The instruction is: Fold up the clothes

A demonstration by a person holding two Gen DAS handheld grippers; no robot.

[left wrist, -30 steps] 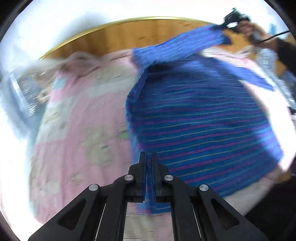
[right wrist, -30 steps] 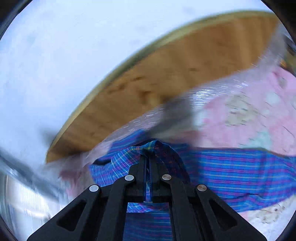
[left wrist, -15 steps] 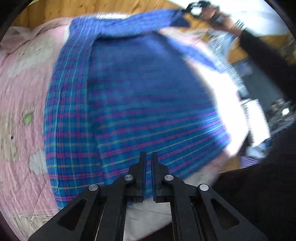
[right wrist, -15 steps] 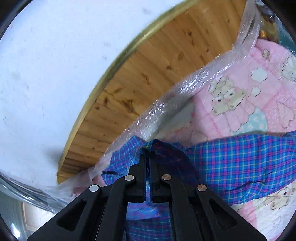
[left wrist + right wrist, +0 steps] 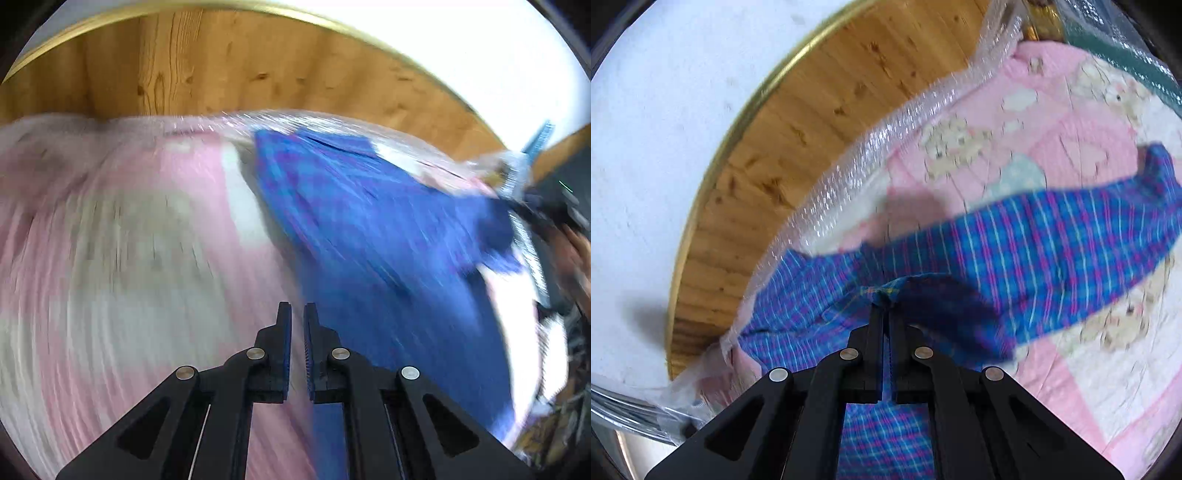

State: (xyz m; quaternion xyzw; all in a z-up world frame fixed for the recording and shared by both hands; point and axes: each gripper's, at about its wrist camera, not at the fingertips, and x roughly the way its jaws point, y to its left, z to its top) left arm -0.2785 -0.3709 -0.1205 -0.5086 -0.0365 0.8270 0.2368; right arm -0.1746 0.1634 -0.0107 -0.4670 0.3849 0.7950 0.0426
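Right gripper (image 5: 885, 308) pinches the plaid shirt (image 5: 1052, 254) near the headboard (image 5: 812, 122); left gripper's (image 5: 297, 321) hold is unclear through blur, so its edge may slip.

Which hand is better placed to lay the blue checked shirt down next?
Right. The right tongs are shut on a bunched fold of the shirt over the pink quilt. The left tongs show a gap at the tips; blur hides any grip.

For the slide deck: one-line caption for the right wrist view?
Right tongs clamp a blue plaid shirt over a pink quilt.
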